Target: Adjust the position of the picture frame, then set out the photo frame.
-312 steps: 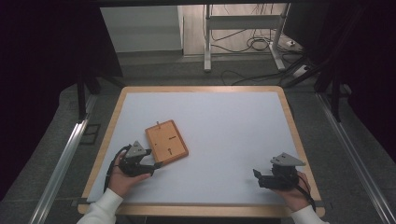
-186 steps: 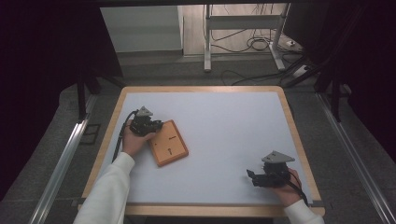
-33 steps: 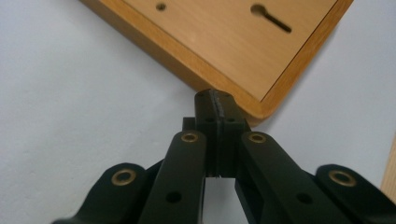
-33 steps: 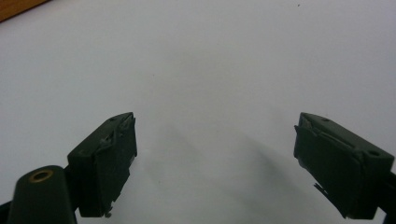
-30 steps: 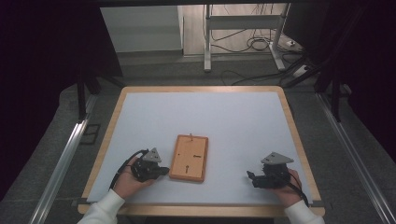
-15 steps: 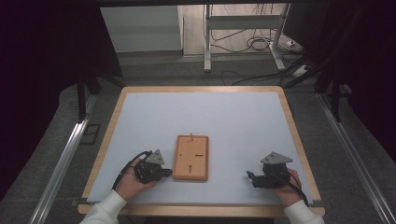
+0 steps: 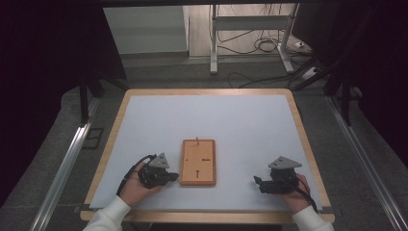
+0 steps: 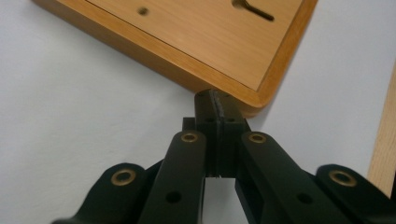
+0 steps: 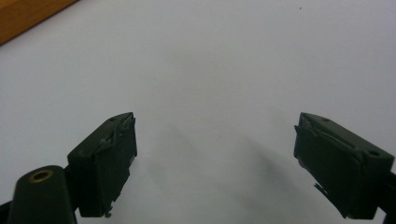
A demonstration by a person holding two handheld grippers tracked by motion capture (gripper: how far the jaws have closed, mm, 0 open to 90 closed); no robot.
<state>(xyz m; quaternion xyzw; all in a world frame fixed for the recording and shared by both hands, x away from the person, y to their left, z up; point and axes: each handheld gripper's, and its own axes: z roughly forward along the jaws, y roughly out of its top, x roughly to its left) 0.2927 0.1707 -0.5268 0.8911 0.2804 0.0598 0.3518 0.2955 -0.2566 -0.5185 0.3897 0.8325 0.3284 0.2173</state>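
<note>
Board (image 7: pixel 197 162): wooden, flat on the white desk (image 7: pixel 250 125), near its front edge, between the grippers. Left gripper (image 8: pixel 217 100): jaws pressed together, empty, tips at the board's corner. Right gripper (image 9: pixel 215 158): jaws wide apart, empty, well clear of the board.

A wood-rimmed white table (image 7: pixel 144 103) stands on grey floor (image 7: pixel 159 72), cables (image 7: pixel 262 45) trailing behind.

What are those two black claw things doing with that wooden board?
A person holds one gripper in each hand at a white table. The left gripper has its fingers pressed together, tips right at the near corner of the flat wooden board, as if nudging it. The right gripper sits off to the side with its fingers wide open, holding nothing.
</note>
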